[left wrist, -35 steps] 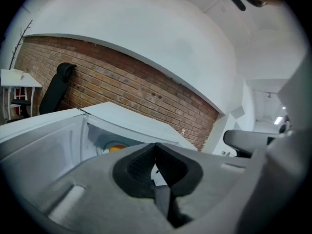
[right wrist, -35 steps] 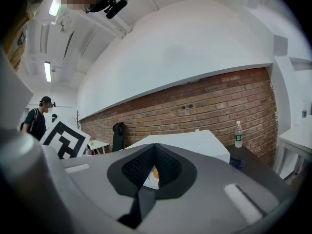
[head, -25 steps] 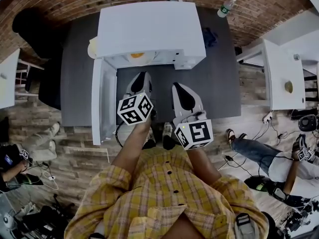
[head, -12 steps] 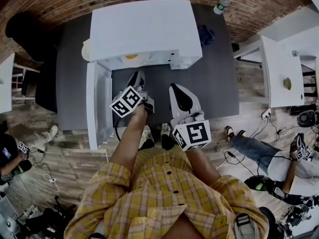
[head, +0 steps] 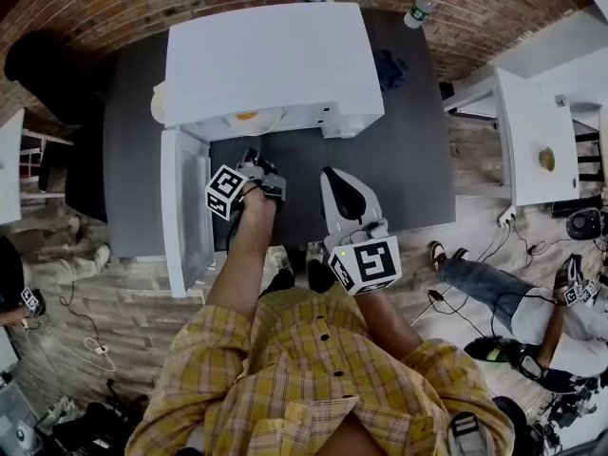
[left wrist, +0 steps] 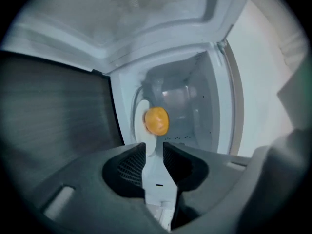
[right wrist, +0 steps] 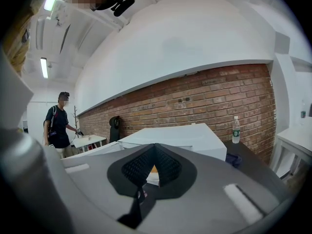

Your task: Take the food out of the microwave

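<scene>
Before the open mouth of the white box-shaped microwave oven (head: pixel 275 60), which stands on the dark grey surface (head: pixel 408 150), I hold my left gripper (left wrist: pixel 154 150) pointing into the cavity. Its black ribbed fingers (left wrist: pixel 127 165) are spread a little, having just been opening, and they pinch nothing: only the white front of the oven shows through the gap between them. The round orange piece of food (left wrist: pixel 156 121) rests on a white round plate (left wrist: pixel 141 112) inside the cavity, straight beyond my left fingertips and apart from them. The oven's white hinged door (head: pixel 185 212) is swung wide open on the left side, and my left gripper sits just beside it. My right gripper (right wrist: pixel 155 152) is held further back from the oven, to the right of the left one and above the surface. Its fingers (right wrist: pixel 139 167) are pressed together at the tips and hold nothing; a sliver of the orange food and the plate shows far behind them. At the far right corner of the surface a clear plastic water bottle (head: pixel 423 8) stands upright near the red brick wall (head: pixel 95 8), and a dark blue bundle (head: pixel 388 66) lies just beside the oven's right side.
</scene>
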The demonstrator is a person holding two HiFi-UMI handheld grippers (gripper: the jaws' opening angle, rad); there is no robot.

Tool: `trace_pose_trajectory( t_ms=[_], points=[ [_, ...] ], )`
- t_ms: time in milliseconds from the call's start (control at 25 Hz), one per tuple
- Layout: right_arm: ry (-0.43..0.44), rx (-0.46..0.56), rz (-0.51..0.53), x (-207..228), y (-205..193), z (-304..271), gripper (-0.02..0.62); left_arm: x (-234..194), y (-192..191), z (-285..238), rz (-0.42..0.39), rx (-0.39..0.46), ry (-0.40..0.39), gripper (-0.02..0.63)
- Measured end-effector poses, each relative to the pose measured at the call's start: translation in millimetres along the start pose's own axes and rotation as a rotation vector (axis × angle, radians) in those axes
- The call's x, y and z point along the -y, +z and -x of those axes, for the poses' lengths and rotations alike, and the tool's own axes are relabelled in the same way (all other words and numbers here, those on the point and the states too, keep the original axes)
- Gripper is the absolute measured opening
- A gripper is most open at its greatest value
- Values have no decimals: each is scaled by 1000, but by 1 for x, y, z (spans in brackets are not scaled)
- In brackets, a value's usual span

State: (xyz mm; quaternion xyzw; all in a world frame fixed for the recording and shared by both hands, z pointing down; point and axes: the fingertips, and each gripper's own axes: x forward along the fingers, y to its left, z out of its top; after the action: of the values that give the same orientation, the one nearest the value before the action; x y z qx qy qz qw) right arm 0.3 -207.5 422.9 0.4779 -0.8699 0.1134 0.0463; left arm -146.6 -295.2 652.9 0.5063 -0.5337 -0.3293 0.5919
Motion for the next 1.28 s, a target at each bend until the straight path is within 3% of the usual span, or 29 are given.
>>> trace_pose_trajectory(
  t_ms=[320,520,960,1280],
  points=[
    [-8,-13,-8,5,-9,-4,3,-32,5,-18,205,83,30,106],
    [-8,-23,7,6,-12,-3,3,-41,7,-29,263,89,30,106],
    [-4,-32,20,7,-12,-6,3,-47,13,-41,262,112,61,94],
    [-27,-36,2,17,-18,-2,3,-45,12,-48,255,123,86,38]
  ],
)
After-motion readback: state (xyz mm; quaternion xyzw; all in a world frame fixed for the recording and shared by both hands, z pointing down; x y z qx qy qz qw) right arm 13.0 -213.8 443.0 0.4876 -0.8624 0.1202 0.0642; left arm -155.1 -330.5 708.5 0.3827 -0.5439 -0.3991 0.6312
